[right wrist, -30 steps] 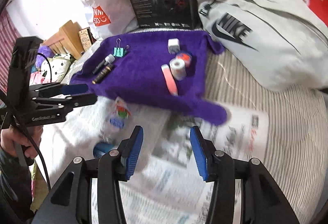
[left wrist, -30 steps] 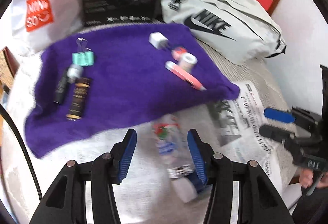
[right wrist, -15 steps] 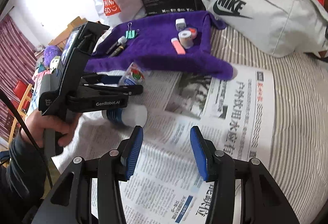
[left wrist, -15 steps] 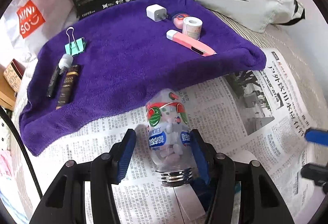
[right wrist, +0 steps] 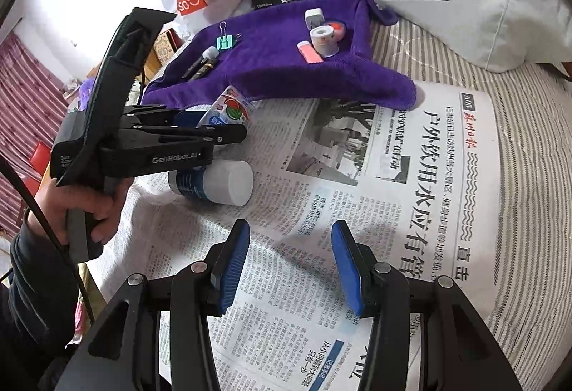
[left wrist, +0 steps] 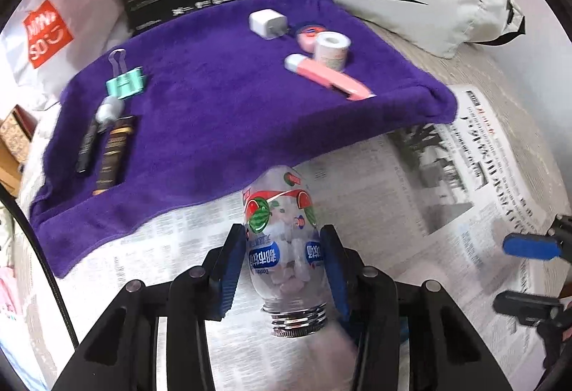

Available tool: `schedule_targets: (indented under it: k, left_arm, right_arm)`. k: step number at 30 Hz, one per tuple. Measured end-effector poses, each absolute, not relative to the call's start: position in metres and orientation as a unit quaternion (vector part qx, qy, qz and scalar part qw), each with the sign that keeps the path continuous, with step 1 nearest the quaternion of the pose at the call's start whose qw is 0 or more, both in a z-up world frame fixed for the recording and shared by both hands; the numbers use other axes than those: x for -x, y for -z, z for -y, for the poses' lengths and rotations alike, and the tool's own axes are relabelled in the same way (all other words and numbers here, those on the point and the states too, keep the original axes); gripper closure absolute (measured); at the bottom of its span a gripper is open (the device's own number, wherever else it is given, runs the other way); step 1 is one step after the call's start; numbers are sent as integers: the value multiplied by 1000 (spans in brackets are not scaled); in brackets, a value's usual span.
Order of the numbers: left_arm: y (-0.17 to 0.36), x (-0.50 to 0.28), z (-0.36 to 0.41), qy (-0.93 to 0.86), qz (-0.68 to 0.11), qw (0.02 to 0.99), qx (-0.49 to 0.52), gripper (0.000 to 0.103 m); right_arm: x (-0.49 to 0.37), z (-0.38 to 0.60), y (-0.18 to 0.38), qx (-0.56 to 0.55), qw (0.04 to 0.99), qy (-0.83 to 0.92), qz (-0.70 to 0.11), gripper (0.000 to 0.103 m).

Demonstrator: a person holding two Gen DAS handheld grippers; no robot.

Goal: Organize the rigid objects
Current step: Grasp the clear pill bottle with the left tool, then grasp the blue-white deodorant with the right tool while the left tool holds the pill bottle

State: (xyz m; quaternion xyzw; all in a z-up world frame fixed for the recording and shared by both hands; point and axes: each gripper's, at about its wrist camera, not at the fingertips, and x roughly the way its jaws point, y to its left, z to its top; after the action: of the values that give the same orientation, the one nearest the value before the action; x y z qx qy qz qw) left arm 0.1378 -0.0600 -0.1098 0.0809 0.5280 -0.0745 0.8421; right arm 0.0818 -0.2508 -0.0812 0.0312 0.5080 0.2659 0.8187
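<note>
— Where had you got the left gripper (left wrist: 284,260) at that point?

— I had its blue pads closed partway against the clear plastic candy bottle with the watermelon label (left wrist: 282,237), one on each side of the belly, the threaded silver neck pointing back at me. The bottle lay on the printed newspaper (right wrist: 422,183), with the purple fleece towel (left wrist: 214,97) just ahead of the fingertips.

— How did you expect it to handle?

— Light, I judged, and stiff enough, but smooth and rounded (a slippery shape). The straight labelled middle looked the safest hold; the neck had no cap, so tilting risked spilling the candies.

— And the right gripper (right wrist: 289,264)?

— Wide apart, holding nothing, over bare newspaper. The white-capped blue cylinder (right wrist: 218,181) lay ahead and to its left.
</note>
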Motion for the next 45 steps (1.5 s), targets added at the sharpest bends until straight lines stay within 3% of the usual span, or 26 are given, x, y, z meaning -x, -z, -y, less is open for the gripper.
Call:
schedule_targets:
  k: [8,18,24,28,35,39,45]
  left_arm:
    - [103,-133,11,45,-528,845,-70,62]
    - [110,-128,-16,55,-531,845,-27,62]
    - [110,-129,-19,66,-531,845,-23,62]
    - [110,-128,-23,73,-528,846,-8,62]
    - [110,-127,-27,80,-524,848,8,62]
    - [110,-125,-28,81,-522,849,6,62]
    - [109,-125,-30,85,-520,850,13,62]
  right_arm:
    - [-85,216,68,3,811,-319,-490,55]
    - [-108,156,84,151,792,-341,-483,55]
    - [-120,126,90,254,780,-356,-447,39]
    - [-123,109,96,291,765,-372,-437,35]
    - [-142,121,99,196,767,-372,-485,48]
    - [-157,153,102,98,785,-325,-518,49]
    - [-140,149,99,152,784,-323,-507,46]
